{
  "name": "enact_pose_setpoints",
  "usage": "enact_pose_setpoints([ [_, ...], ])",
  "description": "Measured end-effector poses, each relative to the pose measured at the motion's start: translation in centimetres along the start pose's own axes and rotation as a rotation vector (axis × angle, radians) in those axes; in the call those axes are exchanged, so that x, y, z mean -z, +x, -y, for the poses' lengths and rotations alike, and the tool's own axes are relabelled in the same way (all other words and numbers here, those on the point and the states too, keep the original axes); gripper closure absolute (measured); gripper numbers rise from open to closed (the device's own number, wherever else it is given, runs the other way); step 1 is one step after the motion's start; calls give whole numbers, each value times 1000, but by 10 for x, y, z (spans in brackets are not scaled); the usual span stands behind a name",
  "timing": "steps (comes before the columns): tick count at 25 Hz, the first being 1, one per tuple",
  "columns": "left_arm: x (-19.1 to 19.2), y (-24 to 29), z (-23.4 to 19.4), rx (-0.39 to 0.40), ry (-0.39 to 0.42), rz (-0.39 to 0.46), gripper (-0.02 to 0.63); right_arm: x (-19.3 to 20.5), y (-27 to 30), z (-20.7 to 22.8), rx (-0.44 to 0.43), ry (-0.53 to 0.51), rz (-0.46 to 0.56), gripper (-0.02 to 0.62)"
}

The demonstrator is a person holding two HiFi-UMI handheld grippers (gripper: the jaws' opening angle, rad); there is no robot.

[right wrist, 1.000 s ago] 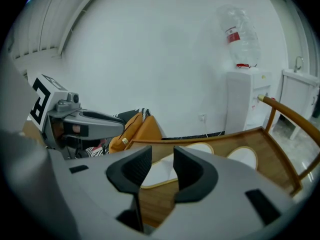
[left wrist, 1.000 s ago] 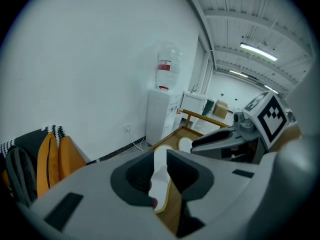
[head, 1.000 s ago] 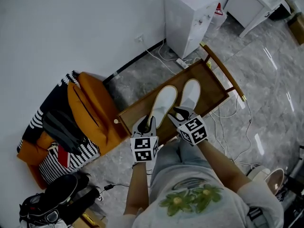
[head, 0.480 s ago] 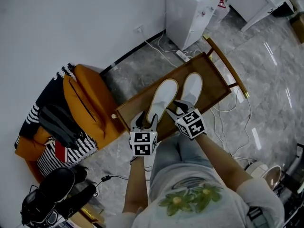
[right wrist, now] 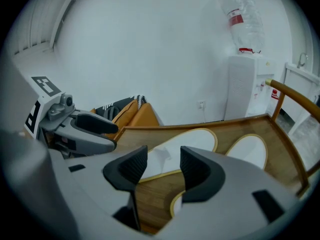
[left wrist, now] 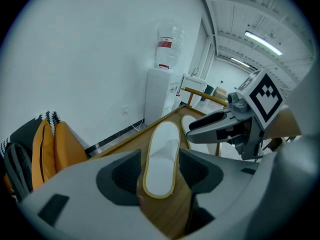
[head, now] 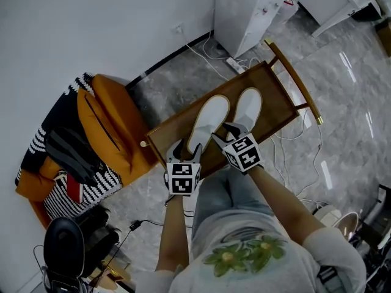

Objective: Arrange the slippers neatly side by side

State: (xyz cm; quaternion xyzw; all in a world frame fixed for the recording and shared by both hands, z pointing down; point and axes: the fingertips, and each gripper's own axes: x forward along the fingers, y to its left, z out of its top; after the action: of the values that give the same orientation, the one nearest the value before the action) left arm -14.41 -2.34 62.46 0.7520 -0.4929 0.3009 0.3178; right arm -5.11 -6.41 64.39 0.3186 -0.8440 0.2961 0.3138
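Sitting on the grey floor: wooden tray (head: 276, 110). Lying on it just beside each other: left slipper (head: 209, 121) and right slipper (head: 248, 107). Hovering at the heels: left gripper (head: 186, 152) and right gripper (head: 224, 134), both just opened wide, gripping nothing; left slipper's heel between the left jaws, untouched.

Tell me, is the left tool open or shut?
Open. The left tool has just been opening; its jaws stand apart, with the white slipper lying between them, pads clear of it.
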Motion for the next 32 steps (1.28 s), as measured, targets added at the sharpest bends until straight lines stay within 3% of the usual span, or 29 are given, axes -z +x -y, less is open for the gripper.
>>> enact_pose_setpoints([
  [21,62,46,-15,2,-77,-154,367,25,42,17,71,54,-121,405],
  [27,79,57,-14,31,-103,-220,367,28,48,19,100,35,-136,467],
  [32,94,63,-10,56,-117,-278,367,30,48,23,139,17,-151,554],
])
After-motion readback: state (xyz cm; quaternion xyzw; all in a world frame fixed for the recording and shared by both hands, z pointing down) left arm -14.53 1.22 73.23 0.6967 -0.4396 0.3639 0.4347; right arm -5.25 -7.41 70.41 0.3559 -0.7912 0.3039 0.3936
